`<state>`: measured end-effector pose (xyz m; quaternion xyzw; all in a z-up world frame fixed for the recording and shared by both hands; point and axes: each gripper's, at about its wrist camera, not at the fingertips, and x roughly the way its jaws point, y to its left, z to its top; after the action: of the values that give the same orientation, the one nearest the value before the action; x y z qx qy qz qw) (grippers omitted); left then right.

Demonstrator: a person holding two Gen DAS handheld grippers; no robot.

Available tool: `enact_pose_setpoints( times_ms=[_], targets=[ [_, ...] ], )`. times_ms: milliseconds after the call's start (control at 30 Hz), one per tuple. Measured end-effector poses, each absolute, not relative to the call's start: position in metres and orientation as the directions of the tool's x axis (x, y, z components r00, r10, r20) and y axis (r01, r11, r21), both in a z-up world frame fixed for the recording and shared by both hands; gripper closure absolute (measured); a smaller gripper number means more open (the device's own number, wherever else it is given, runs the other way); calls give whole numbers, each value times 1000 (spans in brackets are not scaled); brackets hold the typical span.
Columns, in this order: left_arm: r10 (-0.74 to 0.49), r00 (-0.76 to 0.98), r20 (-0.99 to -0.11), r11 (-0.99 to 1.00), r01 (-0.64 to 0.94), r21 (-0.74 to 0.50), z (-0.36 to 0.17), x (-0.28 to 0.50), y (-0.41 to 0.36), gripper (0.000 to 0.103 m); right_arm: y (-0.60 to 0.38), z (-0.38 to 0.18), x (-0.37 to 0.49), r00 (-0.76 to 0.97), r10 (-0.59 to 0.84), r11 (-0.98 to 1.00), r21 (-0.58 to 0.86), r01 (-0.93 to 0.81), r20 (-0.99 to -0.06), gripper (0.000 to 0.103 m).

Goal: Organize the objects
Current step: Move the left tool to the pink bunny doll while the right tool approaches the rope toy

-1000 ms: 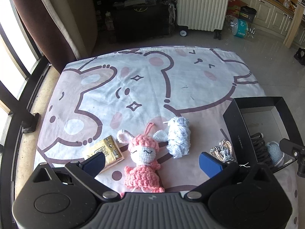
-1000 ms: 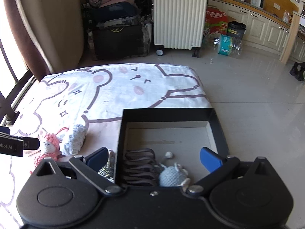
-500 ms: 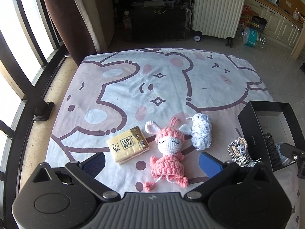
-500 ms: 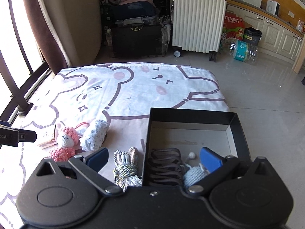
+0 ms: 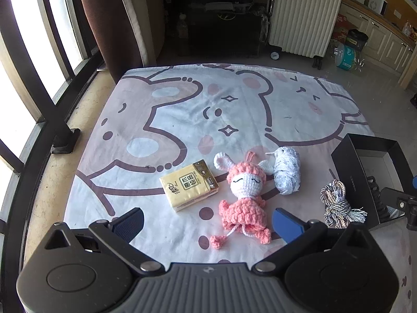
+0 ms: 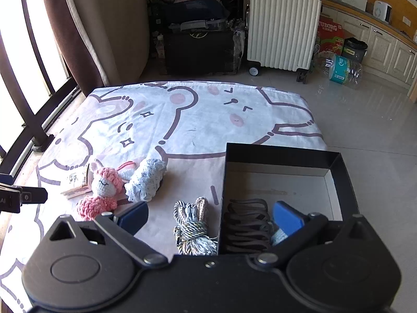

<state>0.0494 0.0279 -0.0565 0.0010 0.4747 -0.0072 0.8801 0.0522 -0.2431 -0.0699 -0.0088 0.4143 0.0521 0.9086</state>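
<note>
On the cartoon-print sheet (image 5: 198, 109) lie a yellow tissue pack (image 5: 189, 184), a pink crochet bunny doll (image 5: 245, 195), a pale blue yarn bundle (image 5: 286, 170) and a twisted rope bundle (image 5: 337, 204). My left gripper (image 5: 208, 224) hovers open just short of the doll and tissue pack, holding nothing. The black box (image 6: 282, 156) stands at the sheet's right edge with a dark cord coil (image 6: 246, 224) and a bit of light blue crochet (image 6: 278, 234) inside. My right gripper (image 6: 211, 216) is open over the box's near left corner and the rope bundle (image 6: 192, 228).
A white ribbed suitcase (image 6: 282, 23) and dark luggage (image 6: 200, 41) stand beyond the sheet. Window bars (image 5: 39, 78) and a brown curtain (image 5: 109, 26) line the left side. Tiled floor (image 6: 365, 120) lies to the right, with a water-bottle pack (image 6: 341, 69) and cabinets.
Both grippers have pulled back and up, so more of the sheet shows. The doll, tissue pack and rope bundle now lie farther ahead; the objects themselves have not moved.
</note>
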Motion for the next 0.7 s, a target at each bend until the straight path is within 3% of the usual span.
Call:
enact_pose_setpoints(
  times_ms=[700],
  targets=[
    [-12,611,-792,999,48,21,-61,41,27,0,-241,-73,51,642,110,992,50,-112,-758,0]
  ],
)
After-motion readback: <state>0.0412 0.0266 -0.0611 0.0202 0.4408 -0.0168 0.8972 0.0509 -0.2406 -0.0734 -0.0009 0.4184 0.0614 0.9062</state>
